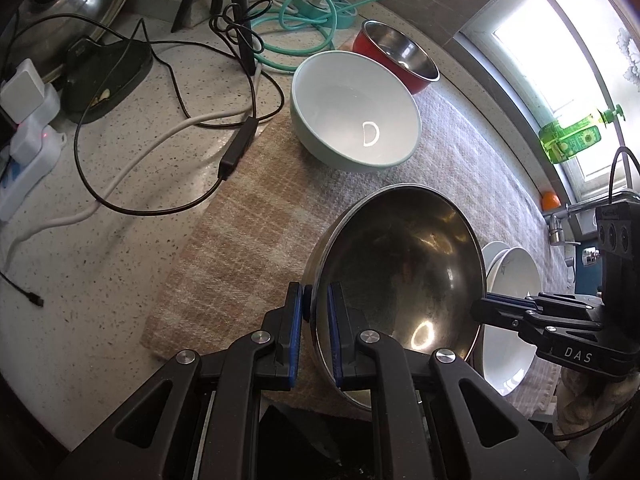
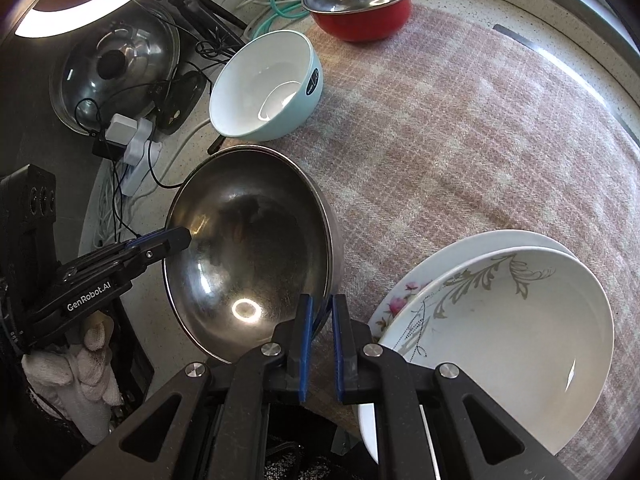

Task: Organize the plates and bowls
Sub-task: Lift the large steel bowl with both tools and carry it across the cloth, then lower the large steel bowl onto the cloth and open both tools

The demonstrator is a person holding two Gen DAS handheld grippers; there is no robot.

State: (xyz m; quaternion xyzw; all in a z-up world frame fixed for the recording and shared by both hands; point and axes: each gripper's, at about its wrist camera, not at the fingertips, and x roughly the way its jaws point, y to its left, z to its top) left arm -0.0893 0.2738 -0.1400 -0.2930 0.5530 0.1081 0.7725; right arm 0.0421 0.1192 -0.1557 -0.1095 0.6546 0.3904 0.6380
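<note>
I have both grippers clamped on the large steel bowl [image 1: 400, 280], one at each side of its rim. The left gripper [image 1: 316, 332] has its jaws closed on the rim's near-left part, one blue pad inside the bowl and one outside. The right gripper [image 2: 320, 344] grips the opposite edge the same way, its jaws closed over the thin wall. In the left wrist view the right gripper's tips meet the rim at the bowl's far right side, but the contact itself is small and dark. The bowl sits tilted over the checked cloth [image 2: 460, 140] near the front edge of the surface; I cannot tell whether its base touches the cloth, since the bowl's own body hides that.

Toward the back of the cloth stands a pale green bowl [image 1: 352, 112], white inside, and behind it a red bowl [image 2: 360, 4] with a steel interior, near the back edge. At the cloth's right front lie two stacked plates [image 2: 500, 320]; the lower one shows only a rim sliver with pink flowers, and the right gripper's frame cuts off their near part.

A gloved hand [image 2: 92, 360] under the left gripper is partly lost in shadow. Cables [image 1: 160, 128] sprawl over the bare surface [image 1: 100, 260] left of the cloth.
</note>
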